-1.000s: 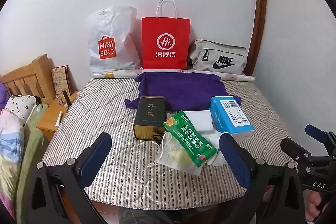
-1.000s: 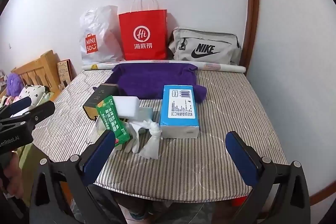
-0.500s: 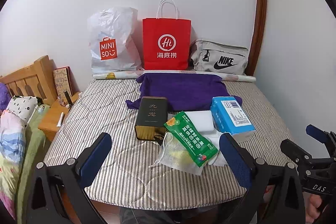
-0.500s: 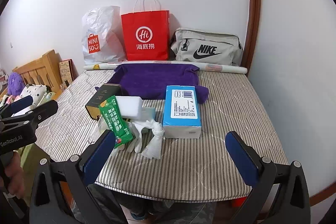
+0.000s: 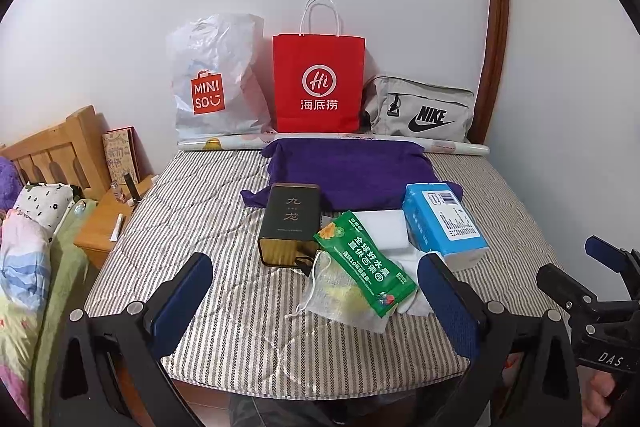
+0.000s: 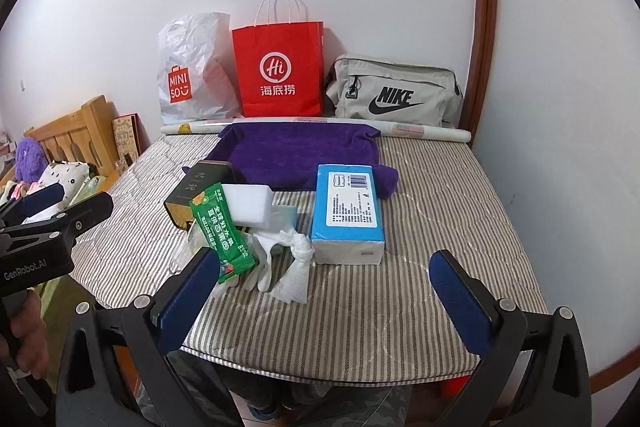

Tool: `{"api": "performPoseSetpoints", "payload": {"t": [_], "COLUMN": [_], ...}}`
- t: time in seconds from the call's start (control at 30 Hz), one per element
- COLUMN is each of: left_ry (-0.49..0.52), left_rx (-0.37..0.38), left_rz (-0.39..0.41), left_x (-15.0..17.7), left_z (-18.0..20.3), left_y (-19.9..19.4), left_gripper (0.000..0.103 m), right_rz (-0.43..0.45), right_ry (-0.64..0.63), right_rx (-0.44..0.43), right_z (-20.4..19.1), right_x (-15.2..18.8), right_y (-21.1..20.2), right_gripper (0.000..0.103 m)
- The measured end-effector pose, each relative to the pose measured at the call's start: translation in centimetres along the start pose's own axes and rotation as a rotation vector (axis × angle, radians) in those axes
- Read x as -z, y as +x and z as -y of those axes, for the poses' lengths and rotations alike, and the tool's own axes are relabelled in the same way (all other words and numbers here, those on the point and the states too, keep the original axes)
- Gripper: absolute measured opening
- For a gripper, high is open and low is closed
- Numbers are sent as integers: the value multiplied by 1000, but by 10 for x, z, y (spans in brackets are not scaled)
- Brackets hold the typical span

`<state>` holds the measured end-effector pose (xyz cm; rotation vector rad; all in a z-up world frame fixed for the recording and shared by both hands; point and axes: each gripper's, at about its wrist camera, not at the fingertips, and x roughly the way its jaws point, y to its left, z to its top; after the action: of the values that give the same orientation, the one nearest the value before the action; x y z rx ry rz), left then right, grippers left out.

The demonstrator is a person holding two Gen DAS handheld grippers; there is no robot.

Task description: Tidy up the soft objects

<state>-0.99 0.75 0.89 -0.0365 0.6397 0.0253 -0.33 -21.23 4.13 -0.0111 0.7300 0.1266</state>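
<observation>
towel (image 5: 347, 174): purple
tissue pack (image 6: 347, 207): blue
packet (image 5: 364, 269): green
paper bag (image 5: 318, 83): red
mattress (image 5: 192, 211): grey-striped

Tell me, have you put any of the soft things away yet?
Not yet. Nothing looks sorted: the green packet, mesh pouch, white sponge, knotted tissue and blue tissue pack lie bunched beside the dark tin. Nothing is in hand: left gripper and right gripper hover with jaws open. All sorting is left.
</observation>
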Motion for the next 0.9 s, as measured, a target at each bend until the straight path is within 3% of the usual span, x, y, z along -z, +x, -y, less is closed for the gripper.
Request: {"api": "performPoseSetpoints", "payload": {"t": [0.9], "left_ry": [0], "left_rx": [-3], "left_rz": [1], "left_x": [2], "left_z": [0], "left_y": [0], "left_gripper": [103], "right_rz": [7], "right_ry": [-4], "right_rx": [0], "right_z": [0], "right_x": [0], "right_y": [-2], "right_gripper": [103]}}
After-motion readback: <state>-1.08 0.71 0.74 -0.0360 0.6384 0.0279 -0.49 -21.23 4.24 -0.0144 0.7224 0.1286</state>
